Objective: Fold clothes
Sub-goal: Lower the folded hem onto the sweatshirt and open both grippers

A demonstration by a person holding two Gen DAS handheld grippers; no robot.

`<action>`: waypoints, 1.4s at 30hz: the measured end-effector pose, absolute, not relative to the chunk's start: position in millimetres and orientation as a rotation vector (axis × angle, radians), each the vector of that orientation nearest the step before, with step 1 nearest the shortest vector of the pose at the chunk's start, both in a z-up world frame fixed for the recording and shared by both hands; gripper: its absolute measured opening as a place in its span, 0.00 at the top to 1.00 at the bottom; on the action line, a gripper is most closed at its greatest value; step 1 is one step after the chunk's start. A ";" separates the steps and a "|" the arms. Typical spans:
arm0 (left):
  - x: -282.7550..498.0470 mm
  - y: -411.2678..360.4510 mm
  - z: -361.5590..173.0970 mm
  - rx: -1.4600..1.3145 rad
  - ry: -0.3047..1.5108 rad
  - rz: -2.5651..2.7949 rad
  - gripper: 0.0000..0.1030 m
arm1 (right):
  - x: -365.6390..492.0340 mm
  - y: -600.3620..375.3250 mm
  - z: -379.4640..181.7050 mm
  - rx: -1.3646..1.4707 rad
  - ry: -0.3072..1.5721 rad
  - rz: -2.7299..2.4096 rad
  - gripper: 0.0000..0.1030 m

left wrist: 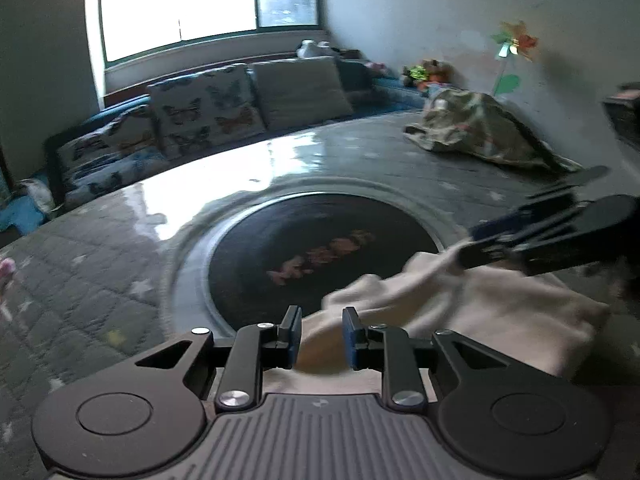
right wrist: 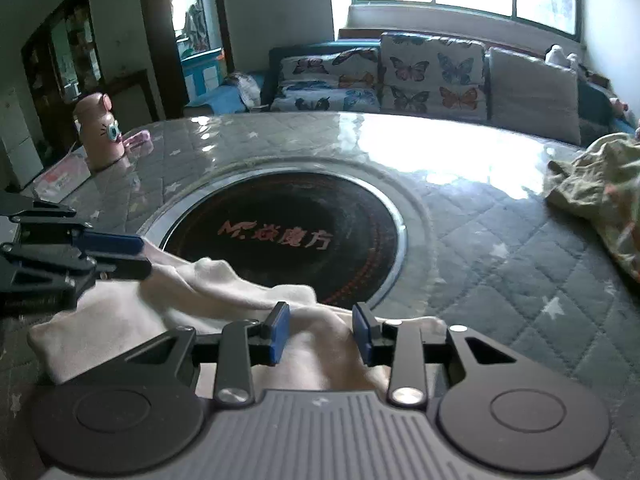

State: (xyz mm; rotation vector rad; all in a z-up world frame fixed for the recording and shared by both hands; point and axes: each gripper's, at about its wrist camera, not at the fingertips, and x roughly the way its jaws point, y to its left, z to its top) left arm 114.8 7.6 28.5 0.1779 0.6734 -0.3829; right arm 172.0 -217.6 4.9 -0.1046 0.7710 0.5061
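A cream cloth [left wrist: 500, 304] lies rumpled on the near side of the round table, partly over the rim of the black centre disc [left wrist: 312, 248]. My left gripper [left wrist: 320, 316] stands open just above the cloth's left end; fabric shows in the gap, and the pads do not press on it. In the right wrist view my right gripper [right wrist: 320, 312] is open as well, over a raised fold of the same cloth [right wrist: 120, 316]. Each gripper shows in the other's view: the right gripper [left wrist: 468, 246] and the left gripper [right wrist: 146, 256] both sit at the cloth's edge.
A crumpled green patterned garment [right wrist: 600, 188] lies at the table's far right. The quilted grey table cover [right wrist: 500, 264] has a glossy sheet over it. A pink bottle [right wrist: 98, 132] stands at the far left. A sofa with butterfly cushions [right wrist: 432, 76] runs behind the table.
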 end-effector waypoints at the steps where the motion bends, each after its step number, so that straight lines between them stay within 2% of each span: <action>1: 115.4 3.4 27.8 0.178 0.678 -0.396 0.76 | 173.5 -215.6 1.6 -0.109 0.779 0.503 0.68; 6: 126.1 -13.8 17.2 0.174 0.722 -0.420 0.76 | 178.8 -215.0 -8.3 -0.092 0.788 0.490 0.68; 12: 137.8 -14.2 7.7 0.130 0.755 -0.397 0.76 | 161.1 -224.4 12.0 -0.070 0.739 0.513 0.68; 21: 138.4 -14.9 7.4 0.131 0.756 -0.393 0.76 | 151.6 -233.1 -0.1 -0.078 0.793 0.504 0.78; 23: 138.0 -15.0 7.3 0.130 0.754 -0.391 0.76 | 149.0 -237.5 6.1 -0.057 0.787 0.501 0.77; 33: 135.9 -17.4 5.5 0.144 0.738 -0.379 0.75 | 85.1 -215.1 23.8 -0.218 0.738 0.695 0.77; 40: 136.1 -18.1 5.5 0.146 0.735 -0.367 0.75 | 53.8 -195.5 7.6 -0.366 0.704 0.742 0.76; 42: 133.5 -17.2 7.6 0.141 0.730 -0.369 0.71 | 51.6 -194.1 13.9 -0.358 0.685 0.746 0.76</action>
